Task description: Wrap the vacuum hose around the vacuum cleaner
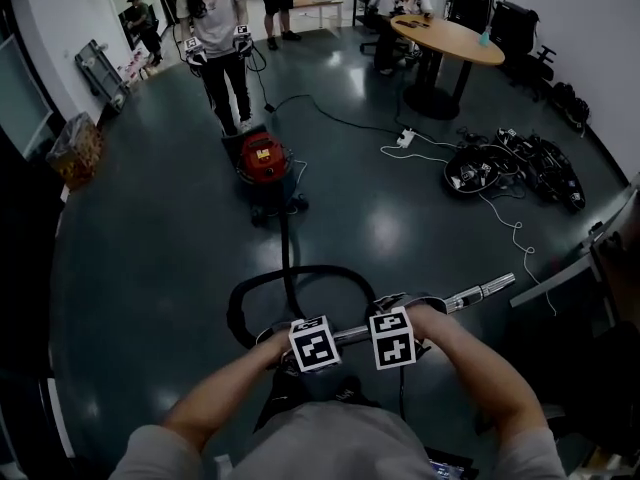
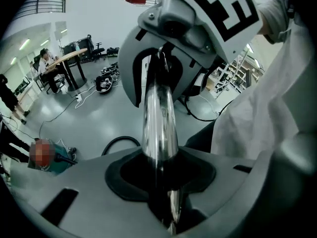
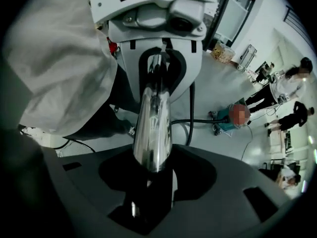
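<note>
**Holding the metal tube with both grippers, well apart from the vacuum cleaner**

Both grippers are on the shiny metal tube (image 1: 480, 291) at the end of the hose (image 1: 287, 248). The left gripper (image 2: 163, 202) pinches this tube: the tube fills the slot between its jaws. The right gripper (image 3: 148, 202) has the tube between its jaws too, but a dark gap shows beside the tube. I judge that its jaws are spread a little and do not press.

The wrapping is not yet begun, I think; the step in hand is to bring the tube and the hose to the machine. To do it well, the right gripper should first close firmly on the tube, so that the tube does not swing around the left grip alone. Then both hands should carry the tube level and approach the machine slowly. In this way the hose becomes slack and can be laid around the body turn by turn, without a sharp bend. The person should also take care not to step on the hose.

The vacuum cleaner (image 1: 262, 158) stands on the dark floor (image 1: 140, 268), straight ahead and well apart from the grippers. The black hose runs from it toward the person and makes a wide loop on the floor just in front of the grippers. The free end of the tube reaches out to the right, beyond the right gripper.
</note>
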A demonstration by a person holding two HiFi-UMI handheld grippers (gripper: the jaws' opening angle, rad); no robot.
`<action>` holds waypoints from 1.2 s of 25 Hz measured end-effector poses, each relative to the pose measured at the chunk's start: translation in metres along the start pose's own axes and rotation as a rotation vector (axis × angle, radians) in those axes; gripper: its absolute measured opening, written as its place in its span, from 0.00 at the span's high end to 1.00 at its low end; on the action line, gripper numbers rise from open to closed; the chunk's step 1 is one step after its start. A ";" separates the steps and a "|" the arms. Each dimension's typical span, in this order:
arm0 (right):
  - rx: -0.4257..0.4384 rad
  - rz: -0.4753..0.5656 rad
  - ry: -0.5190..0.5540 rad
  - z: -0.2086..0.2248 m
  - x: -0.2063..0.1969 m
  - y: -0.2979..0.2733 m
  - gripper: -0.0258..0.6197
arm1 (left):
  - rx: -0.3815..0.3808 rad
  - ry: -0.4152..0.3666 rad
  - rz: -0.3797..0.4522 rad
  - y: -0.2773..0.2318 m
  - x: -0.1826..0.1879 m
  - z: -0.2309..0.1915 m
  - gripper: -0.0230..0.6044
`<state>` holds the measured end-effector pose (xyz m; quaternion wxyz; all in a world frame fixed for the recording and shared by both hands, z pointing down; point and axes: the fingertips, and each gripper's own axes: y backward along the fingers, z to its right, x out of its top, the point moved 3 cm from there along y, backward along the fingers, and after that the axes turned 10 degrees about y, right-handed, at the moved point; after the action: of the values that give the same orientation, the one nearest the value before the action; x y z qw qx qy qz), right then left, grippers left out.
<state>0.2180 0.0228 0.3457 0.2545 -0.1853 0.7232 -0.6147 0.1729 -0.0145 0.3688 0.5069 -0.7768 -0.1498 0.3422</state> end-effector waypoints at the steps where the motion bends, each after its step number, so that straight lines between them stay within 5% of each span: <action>1: -0.006 -0.018 0.012 0.004 -0.002 0.002 0.72 | -0.013 0.004 0.010 0.001 0.002 -0.003 0.73; 11: -0.026 -0.015 -0.092 0.060 0.002 0.015 0.72 | -0.078 -0.077 0.014 0.023 0.003 -0.061 0.73; 20: -0.120 -0.058 -0.114 0.111 0.015 0.042 0.70 | -0.137 -0.063 0.080 0.051 0.000 -0.105 0.73; 24: -0.185 -0.093 -0.119 0.124 0.020 0.059 0.70 | -0.135 -0.032 0.032 0.052 -0.014 -0.120 0.73; 30: -0.316 0.028 -0.379 0.140 0.015 0.091 0.70 | -0.153 0.003 0.030 0.041 -0.024 -0.135 0.73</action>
<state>0.2931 -0.0814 0.2378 0.3622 -0.3249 0.7522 -0.4444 0.2432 -0.1393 0.3761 0.4411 -0.8160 -0.1630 0.3361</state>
